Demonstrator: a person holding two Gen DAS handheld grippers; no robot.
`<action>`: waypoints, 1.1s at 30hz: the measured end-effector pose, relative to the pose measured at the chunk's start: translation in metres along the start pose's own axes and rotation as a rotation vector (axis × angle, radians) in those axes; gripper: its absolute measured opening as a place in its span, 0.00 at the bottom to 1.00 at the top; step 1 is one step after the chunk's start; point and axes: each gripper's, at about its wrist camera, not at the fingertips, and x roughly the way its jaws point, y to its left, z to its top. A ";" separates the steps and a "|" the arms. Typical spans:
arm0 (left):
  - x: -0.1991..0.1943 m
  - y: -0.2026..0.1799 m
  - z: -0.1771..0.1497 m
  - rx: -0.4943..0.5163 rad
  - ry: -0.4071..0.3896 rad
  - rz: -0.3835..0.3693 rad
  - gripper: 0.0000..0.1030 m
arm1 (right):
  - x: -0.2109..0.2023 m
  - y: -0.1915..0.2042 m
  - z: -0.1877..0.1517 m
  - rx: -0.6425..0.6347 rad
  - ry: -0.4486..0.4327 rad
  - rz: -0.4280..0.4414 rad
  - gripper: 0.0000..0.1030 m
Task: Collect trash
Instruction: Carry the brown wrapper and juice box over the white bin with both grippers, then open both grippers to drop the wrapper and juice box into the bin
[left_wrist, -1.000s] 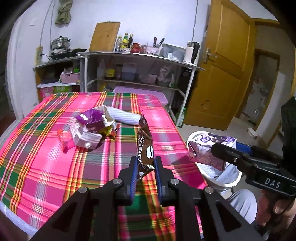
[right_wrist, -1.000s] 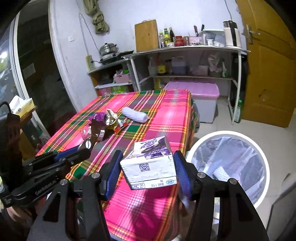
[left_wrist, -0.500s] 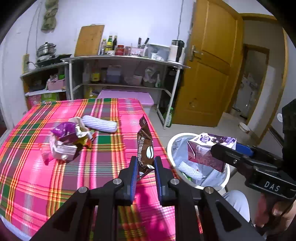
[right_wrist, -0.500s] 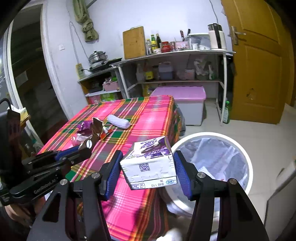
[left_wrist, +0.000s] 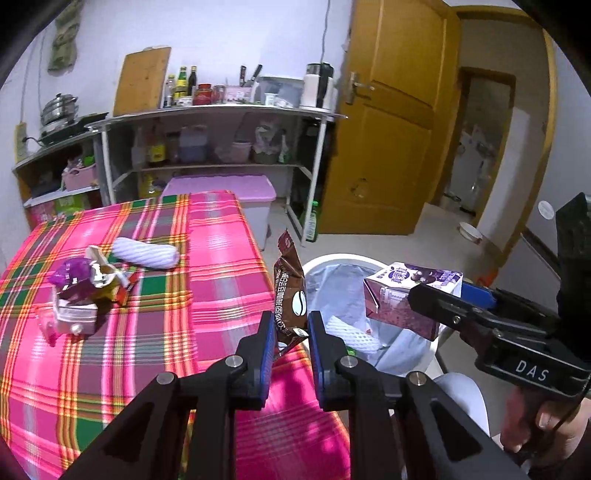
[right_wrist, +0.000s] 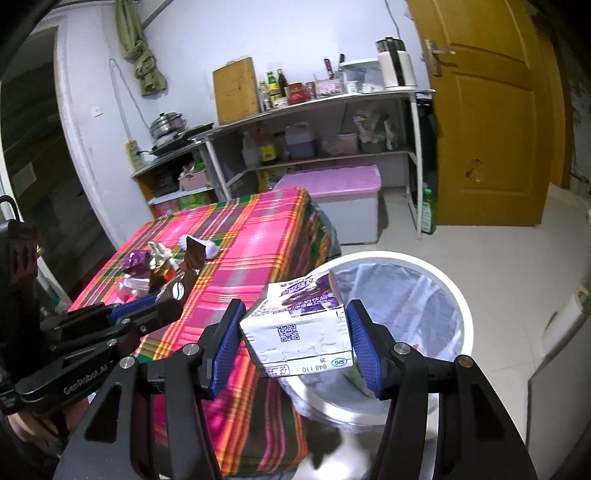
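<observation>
Left claw (left_wrist: 290, 332) pinching brown coffee sachet (left_wrist: 290, 295); right claw (right_wrist: 295, 343) clamping milk carton (right_wrist: 299, 328) over bin (right_wrist: 443, 280).

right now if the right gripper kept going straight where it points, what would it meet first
Probably the white bin: the right gripper, shut on the milk carton, points down at its lined opening, though depth is unclear.

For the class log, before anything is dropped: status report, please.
Left gripper shut on coffee sachet; right gripper shut on milk carton. Bin close by, mouth open, nothing blocking. More trash on table.
</observation>
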 end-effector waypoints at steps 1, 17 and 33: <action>0.004 -0.003 0.001 0.004 0.005 -0.005 0.18 | 0.000 -0.003 0.000 0.006 0.001 -0.004 0.55; 0.061 -0.037 0.000 0.049 0.118 -0.087 0.18 | 0.019 -0.050 -0.013 0.094 0.063 -0.062 0.55; 0.118 -0.055 -0.006 0.071 0.252 -0.134 0.18 | 0.055 -0.083 -0.032 0.156 0.192 -0.077 0.56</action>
